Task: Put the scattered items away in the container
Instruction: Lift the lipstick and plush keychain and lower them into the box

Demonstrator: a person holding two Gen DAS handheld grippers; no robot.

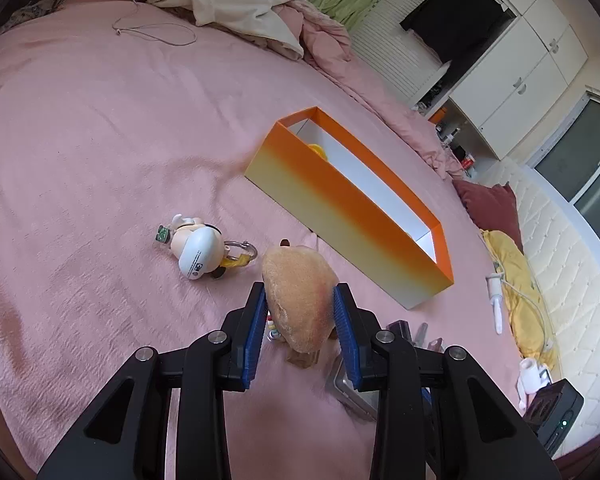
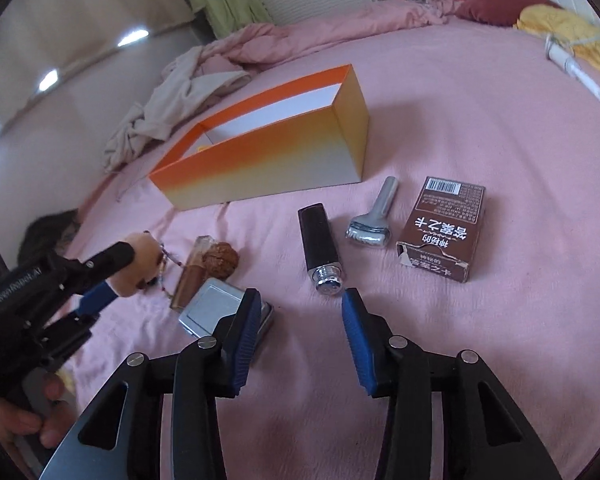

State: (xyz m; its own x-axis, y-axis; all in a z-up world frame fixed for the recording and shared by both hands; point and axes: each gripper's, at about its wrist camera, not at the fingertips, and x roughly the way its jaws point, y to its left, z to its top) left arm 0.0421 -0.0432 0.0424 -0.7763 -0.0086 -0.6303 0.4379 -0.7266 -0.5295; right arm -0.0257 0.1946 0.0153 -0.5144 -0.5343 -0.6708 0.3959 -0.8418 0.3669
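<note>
Left gripper (image 1: 300,312) pinches the plush toy (image 1: 300,300), box (image 1: 340,196) at one o'clock (something yellow inside); right gripper (image 2: 300,308) spread; figurine (image 1: 198,248), lipstick (image 2: 320,244), carton (image 2: 444,228) remain out.

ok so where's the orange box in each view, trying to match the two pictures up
Left wrist view: the orange box runs diagonally from upper centre to right of centre, beyond the plush toy in the left tongs.
Right wrist view: the same box sits upper centre-left, behind the scattered small items.
Shared landmark: the cream clothing heap on the pink bed beyond the box.
</note>
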